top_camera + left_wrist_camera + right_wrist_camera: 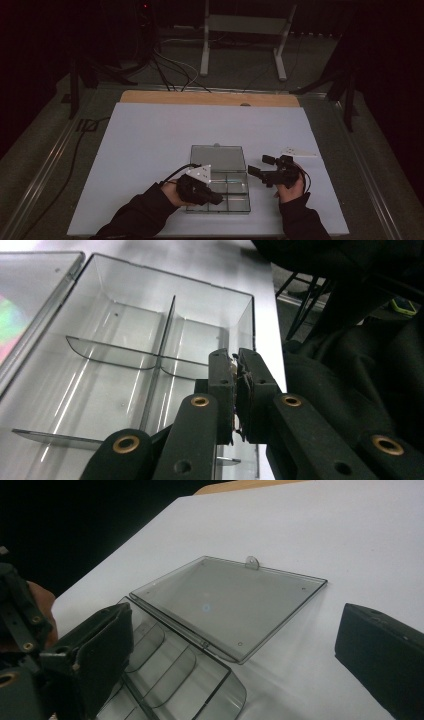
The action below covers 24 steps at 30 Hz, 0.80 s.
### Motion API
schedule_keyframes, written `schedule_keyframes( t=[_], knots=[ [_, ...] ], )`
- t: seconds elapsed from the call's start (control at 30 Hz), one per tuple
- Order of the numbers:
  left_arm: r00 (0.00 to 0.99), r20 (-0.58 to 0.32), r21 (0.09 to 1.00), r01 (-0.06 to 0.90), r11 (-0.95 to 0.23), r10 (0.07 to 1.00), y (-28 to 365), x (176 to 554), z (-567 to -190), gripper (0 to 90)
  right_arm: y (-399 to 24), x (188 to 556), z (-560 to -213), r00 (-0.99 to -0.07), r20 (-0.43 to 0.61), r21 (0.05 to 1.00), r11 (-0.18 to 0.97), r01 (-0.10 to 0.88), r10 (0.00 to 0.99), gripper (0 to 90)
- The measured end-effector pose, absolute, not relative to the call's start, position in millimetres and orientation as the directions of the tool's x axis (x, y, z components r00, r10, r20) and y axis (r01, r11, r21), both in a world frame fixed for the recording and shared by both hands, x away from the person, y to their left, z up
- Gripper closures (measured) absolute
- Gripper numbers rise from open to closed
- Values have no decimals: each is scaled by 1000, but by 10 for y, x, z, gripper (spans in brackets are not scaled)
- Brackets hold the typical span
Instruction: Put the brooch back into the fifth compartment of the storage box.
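Desk [150,150]: broad, flat, covered in a matte white sheet, with a bare wooden strip [210,98] showing along the far edge.

Clear plastic organizer box [230,192]: lying open near the middle of the near edge. Rigid, smoky-transparent, rectangular with rounded corners; thin curved dividers are splitting the tray into compartments, all empty.

Lid [218,157]: lying flat on the desk beyond the tray, hinged to its far side, with a small tab on its far rim.

Left claw [216,199]: coming in from the near edge on a dark-sleeved forearm, leaning over the tray's near left part. Its jaws are pressing together; in the left claw view [236,390] a thin pale sliver is showing between the pads, too small to identify.

Right claw [256,171]: hovering just beside the tray's right side, pointing left toward the box, hand gripping it from below. Its jaws are standing wide apart with nothing between them; in the right claw view they are framing the lid [230,605].

Small white flat piece [299,151]: lying toward the right edge, beyond the right claw.
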<state>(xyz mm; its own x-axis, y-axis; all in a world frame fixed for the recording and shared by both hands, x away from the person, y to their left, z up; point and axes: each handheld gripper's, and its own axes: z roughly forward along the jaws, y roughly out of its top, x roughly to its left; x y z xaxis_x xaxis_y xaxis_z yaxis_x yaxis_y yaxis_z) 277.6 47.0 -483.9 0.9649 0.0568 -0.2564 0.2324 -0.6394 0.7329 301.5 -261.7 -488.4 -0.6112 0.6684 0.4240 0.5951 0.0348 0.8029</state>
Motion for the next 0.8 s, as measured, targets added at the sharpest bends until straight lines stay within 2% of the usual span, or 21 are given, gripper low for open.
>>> schedule_keyframes(
  t=[0.8],
  knots=[
    [968, -239, 697, 221, -682, 70, 354, 2791, -4973, 877, -2627, 3017, -4892, -614, 421, 803, 40, 595, 667, 21]
  ],
)
